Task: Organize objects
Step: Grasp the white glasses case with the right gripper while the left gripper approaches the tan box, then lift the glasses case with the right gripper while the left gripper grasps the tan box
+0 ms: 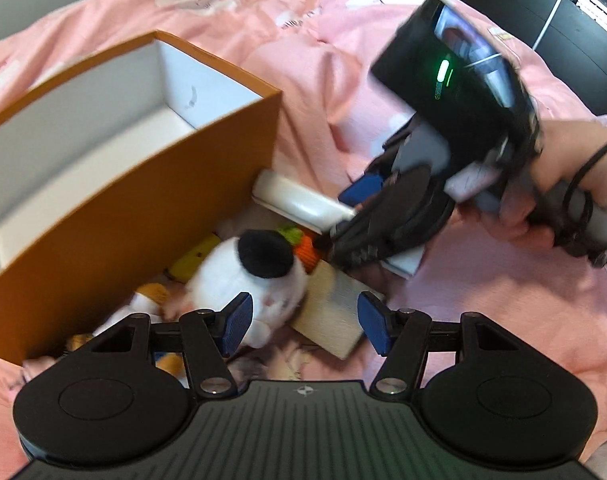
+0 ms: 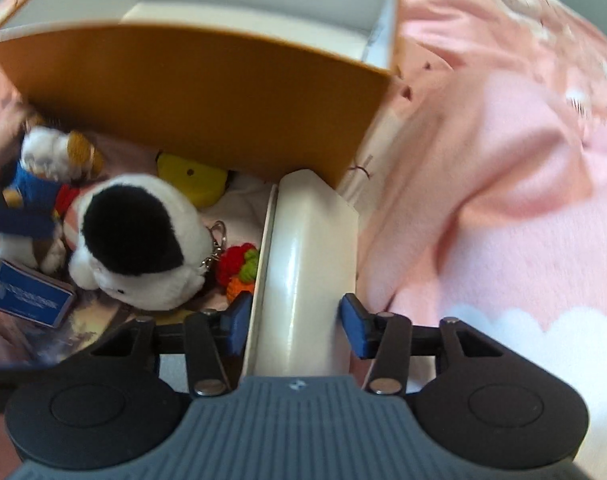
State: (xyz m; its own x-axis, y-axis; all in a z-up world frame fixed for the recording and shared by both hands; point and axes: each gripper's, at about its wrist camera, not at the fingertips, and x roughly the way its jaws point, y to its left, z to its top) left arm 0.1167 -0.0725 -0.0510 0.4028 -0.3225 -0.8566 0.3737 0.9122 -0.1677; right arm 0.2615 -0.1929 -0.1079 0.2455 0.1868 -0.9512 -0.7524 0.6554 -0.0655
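Note:
An orange box point(image 1: 123, 216) with a bare white inside stands on the pink bedding. Beside its wall lies a heap of small things. Among them are a white plush with a black patch point(image 1: 223, 280), a yellow plush point(image 2: 195, 176), a knitted red and orange toy point(image 2: 239, 272) and a long white case point(image 2: 303, 248). My right gripper point(image 2: 295, 320) points steeply down, and its blue pads sit against both sides of the white case. My left gripper point(image 1: 305, 324) hangs open just above the black-patched plush, with one pad over the plush and the other over a beige board point(image 1: 335, 312).
A doll in blue clothes point(image 2: 43, 160) and a small blue carton point(image 2: 31, 296) lie left of the plush. Pink bedding point(image 2: 483, 200) rises in folds to the right of the box. A hand holds the right gripper's grip point(image 1: 563, 200). Dark furniture point(image 1: 563, 8) stands behind.

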